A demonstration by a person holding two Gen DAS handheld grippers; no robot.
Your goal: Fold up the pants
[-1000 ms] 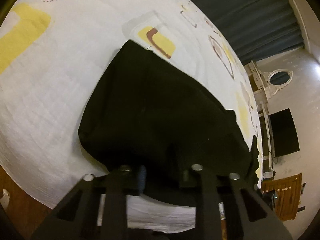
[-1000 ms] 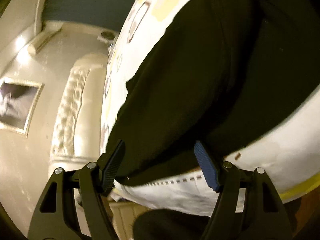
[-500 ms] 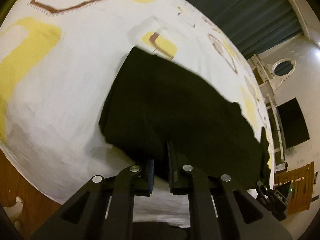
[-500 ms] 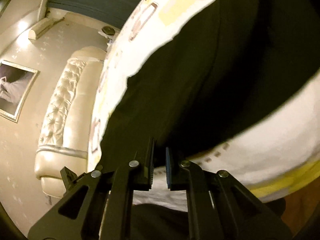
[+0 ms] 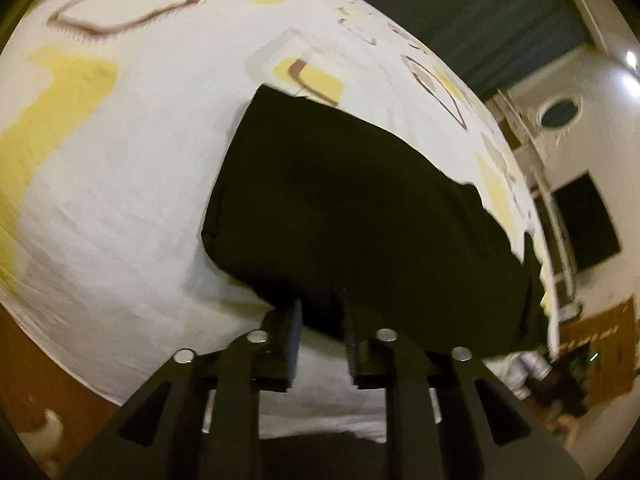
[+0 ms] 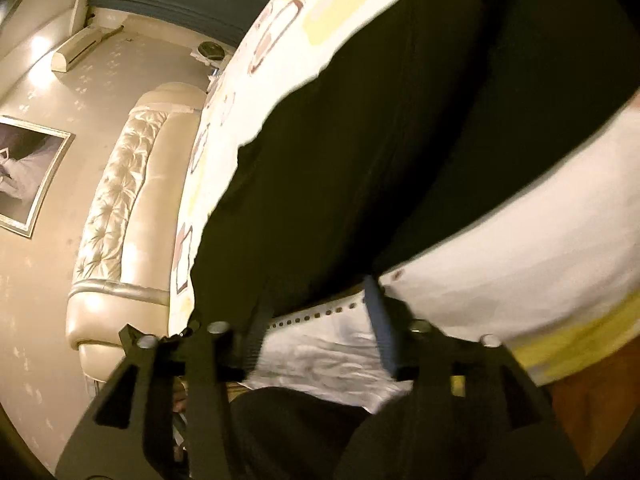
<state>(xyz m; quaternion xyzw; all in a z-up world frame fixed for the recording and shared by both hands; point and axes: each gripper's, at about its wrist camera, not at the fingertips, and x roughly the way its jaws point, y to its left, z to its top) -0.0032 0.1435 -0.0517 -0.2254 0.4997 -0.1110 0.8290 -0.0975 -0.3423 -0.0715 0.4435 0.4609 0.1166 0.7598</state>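
The black pants (image 5: 360, 208) lie folded on the white patterned bedsheet (image 5: 120, 184) near its front edge. My left gripper (image 5: 322, 312) is open, its fingers apart at the pants' near edge, with a bit of black cloth between them. In the right wrist view the pants (image 6: 400, 140) fill the upper middle. My right gripper (image 6: 316, 300) is open, its fingers wide apart at the pants' near hem, above the sheet's overhang (image 6: 320, 344).
The bed's edge drops to a wood floor (image 5: 24, 360) at lower left. A tufted cream headboard (image 6: 116, 200), a framed picture (image 6: 24, 172) and dark curtains (image 5: 460, 8) stand around the bed. A dark screen (image 5: 584, 220) hangs on the right wall.
Both grippers were shut on the pants' near edge half a second ago and have opened. The pants lie slightly farther from the left camera.
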